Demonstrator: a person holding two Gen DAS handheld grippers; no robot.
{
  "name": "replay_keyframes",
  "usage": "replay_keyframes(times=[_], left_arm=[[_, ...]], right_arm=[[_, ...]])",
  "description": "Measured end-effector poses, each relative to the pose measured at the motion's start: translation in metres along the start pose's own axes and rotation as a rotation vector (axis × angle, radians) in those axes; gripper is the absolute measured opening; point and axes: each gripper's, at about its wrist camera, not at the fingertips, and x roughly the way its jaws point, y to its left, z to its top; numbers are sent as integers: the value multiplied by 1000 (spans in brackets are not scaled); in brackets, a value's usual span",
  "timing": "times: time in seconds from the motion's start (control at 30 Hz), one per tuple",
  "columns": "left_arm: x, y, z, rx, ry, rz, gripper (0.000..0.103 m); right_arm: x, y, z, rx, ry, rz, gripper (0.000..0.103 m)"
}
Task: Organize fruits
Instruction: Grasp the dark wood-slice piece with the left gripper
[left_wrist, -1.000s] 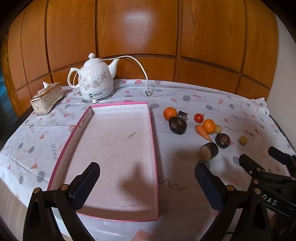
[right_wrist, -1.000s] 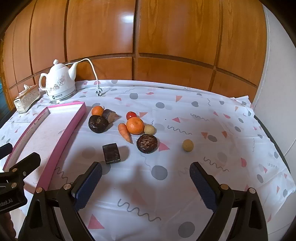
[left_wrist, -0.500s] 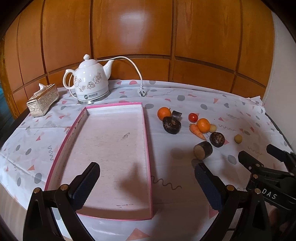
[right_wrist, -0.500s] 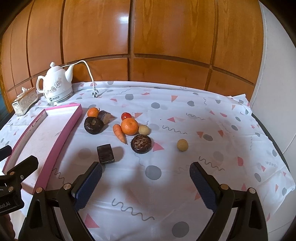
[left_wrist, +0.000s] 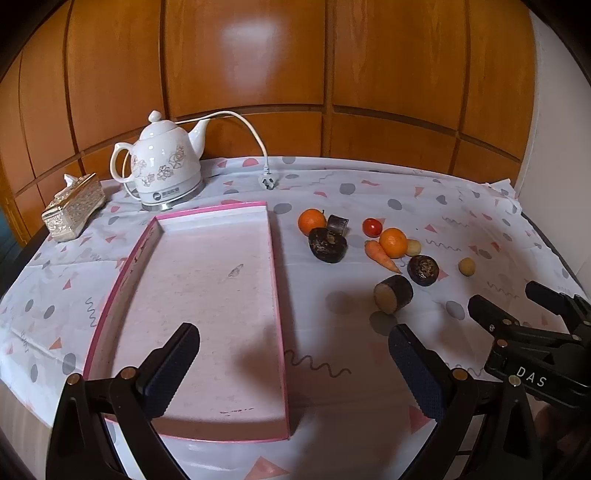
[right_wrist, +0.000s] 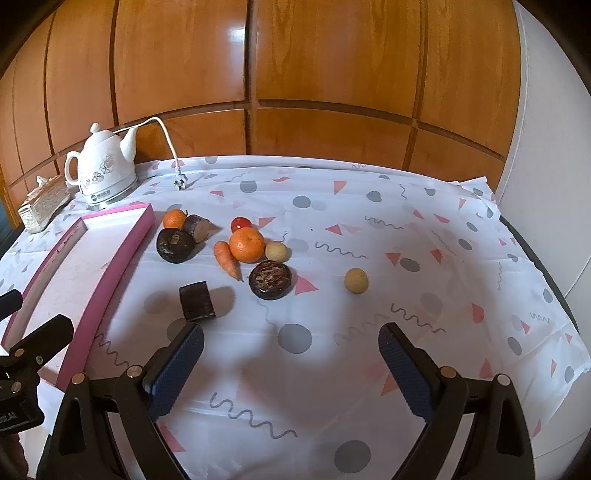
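**Fruit loose beside pink tray**

While scattered right of the pink tray (left_wrist: 207, 295), lying on the bench (right_wrist: 369, 369): oranges (right_wrist: 246, 244), carrot (right_wrist: 226, 258), tomato (right_wrist: 241, 223), dark cut pieces (right_wrist: 197, 300). Left gripper (left_wrist: 293, 365) over tray's near end, spread wide, holding nothing. Right gripper (right_wrist: 291, 363) right of tray, likewise gaping, empty.

In the left wrist view the orange (left_wrist: 393, 242) covers most of the small yellowish fruit (left_wrist: 414, 247) behind it. The frame's edge cuts off the right gripper (left_wrist: 532, 334). From the right wrist view, the tissue box (right_wrist: 43, 203) is partly cut off and the kettle's label (right_wrist: 96, 197) is unreadable.
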Motion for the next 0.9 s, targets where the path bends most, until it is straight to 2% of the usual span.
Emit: replay_keyframes(times=[0.17, 0.33, 0.53, 0.6, 0.67, 0.8, 0.9], left_arm=[[2, -7, 7, 41, 5, -41, 103], [13, -10, 18, 44, 51, -126, 102], [24, -32, 29, 127, 76, -205, 87], [32, -39, 30, 148, 101, -236, 77], [40, -47, 29, 161, 130, -260, 71], [60, -63, 31, 180, 169, -275, 71], [81, -72, 33, 170, 197, -253, 72]], right_arm=[[3, -8, 1, 14, 5, -9, 97], [8, -25, 1, 44, 19, -40, 97], [10, -48, 1, 84, 26, -82, 97], [11, -52, 1, 92, 27, -90, 97], [11, -56, 1, 98, 28, -92, 97], [12, -63, 0, 107, 33, -98, 97], [12, -70, 0, 115, 35, -105, 97]])
